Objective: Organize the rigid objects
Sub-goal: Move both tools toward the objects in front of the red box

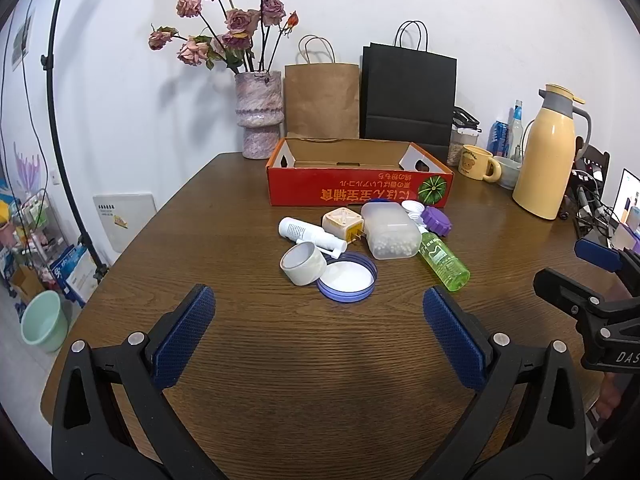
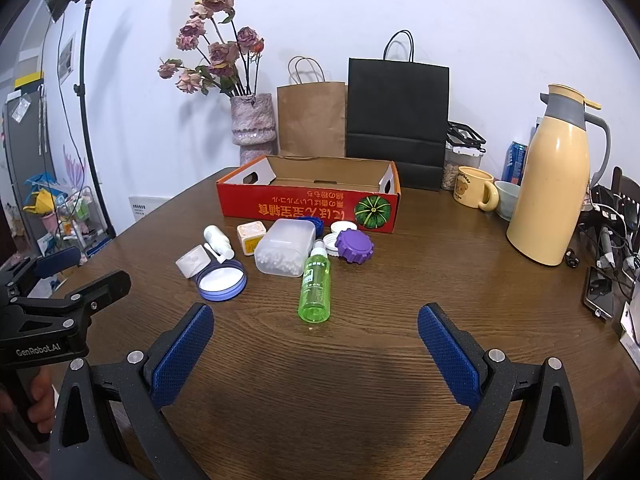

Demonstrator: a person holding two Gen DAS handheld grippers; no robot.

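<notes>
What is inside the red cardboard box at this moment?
The red cardboard box shows only bare brown inner walls and a strip of floor at the back. Nothing rises above its rim. The front wall covers the near part of the floor, so a flat item there cannot be ruled out.

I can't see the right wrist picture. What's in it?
An open, empty right gripper hovers over a brown table, facing a green bottle, a purple lid and other small things. Behind them sits a red box, empty as far as shows.

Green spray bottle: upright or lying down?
Lying down. The green spray bottle rests on its side on the table, nozzle end toward the red box.
</notes>
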